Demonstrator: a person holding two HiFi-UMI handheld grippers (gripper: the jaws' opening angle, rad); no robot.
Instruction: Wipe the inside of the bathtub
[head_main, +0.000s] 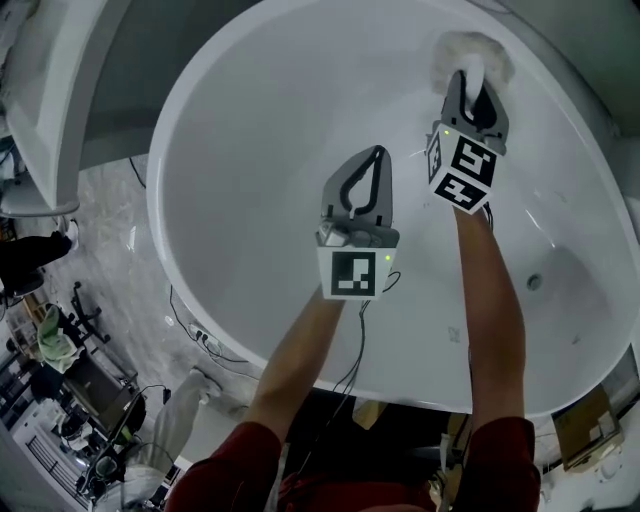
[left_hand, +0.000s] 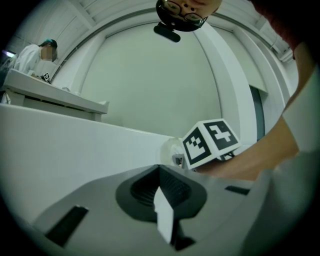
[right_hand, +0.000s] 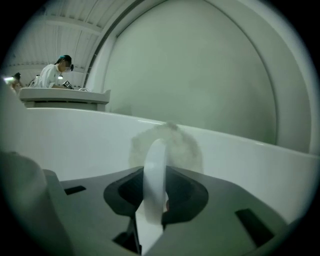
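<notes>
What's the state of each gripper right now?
Left gripper: shut, empty.
Right gripper: shut on the scrubber handle.

In the head view the bathtub (head_main: 158, 200) runs off the frame at 12 and 3 o'clock. The right gripper (head_main: 469, 76) covers the middle of the fluffy white pad (head_main: 495, 46) at 1 o'clock. Floor clutter (head_main: 70, 370) at 8 o'clock is too small to identify. In the right gripper view, a bystander (right_hand: 52, 75) at 10 o'clock is too small for detail.
</notes>
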